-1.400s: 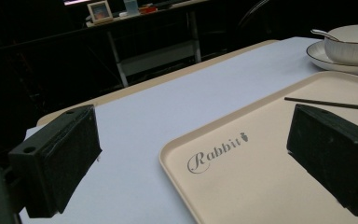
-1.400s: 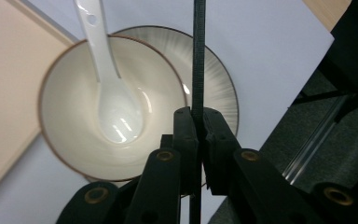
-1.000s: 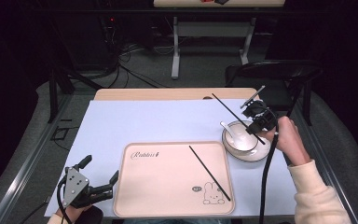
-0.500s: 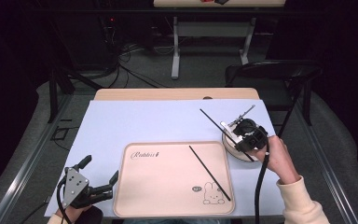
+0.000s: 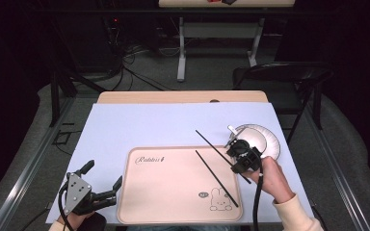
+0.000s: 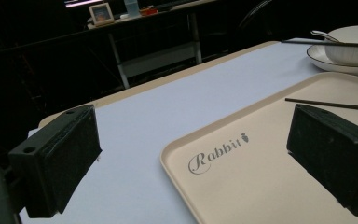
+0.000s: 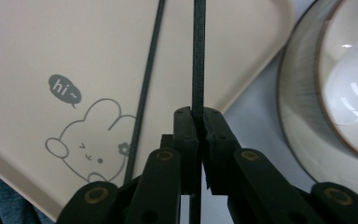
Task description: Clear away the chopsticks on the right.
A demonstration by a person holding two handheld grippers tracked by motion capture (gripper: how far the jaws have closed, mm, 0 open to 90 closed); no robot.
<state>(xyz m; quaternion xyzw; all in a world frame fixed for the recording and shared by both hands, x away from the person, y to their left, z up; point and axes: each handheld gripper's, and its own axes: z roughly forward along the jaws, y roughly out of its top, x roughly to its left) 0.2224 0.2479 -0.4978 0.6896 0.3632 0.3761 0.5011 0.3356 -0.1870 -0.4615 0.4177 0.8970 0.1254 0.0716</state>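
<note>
Your right gripper (image 5: 237, 155) hangs over the right edge of the beige tray (image 5: 139, 211), its jaws pinched tight on a thin black chopstick (image 5: 213, 148) that slants up and to the left from the jaws, its far tip out over the lavender table cover (image 5: 144, 120). A second chopstick (image 5: 216, 177) already lies flat on the tray, running from the middle toward the near right corner, just beside the held one and roughly parallel to it. Your left gripper (image 5: 103, 186) rests at the near left, beside the tray's left edge, jaws spread wide with nothing between them. Just right of your right gripper stand a white bowl (image 5: 257, 139) on a white plate (image 5: 275, 153), with a spoon (image 5: 232, 130) resting in the bowl. The likely trouble is the narrow hold: the stick is gripped near one end, so the long free end could swing or pivot in the pads and land crooked, across its partner or half off the tray rim. Letting go while it is tilted could make it roll or bounce toward the tray's edge. A sideways drift to the right could knock the bowl or plate. As for writing, the tray bears the word "Rabbit" (image 6: 218, 151) in script at its far left, followed by a small carrot mark, and near its near right corner a cartoon rabbit (image 7: 91, 148) with a speech bubble reading "hi~" (image 7: 64, 90).
</note>
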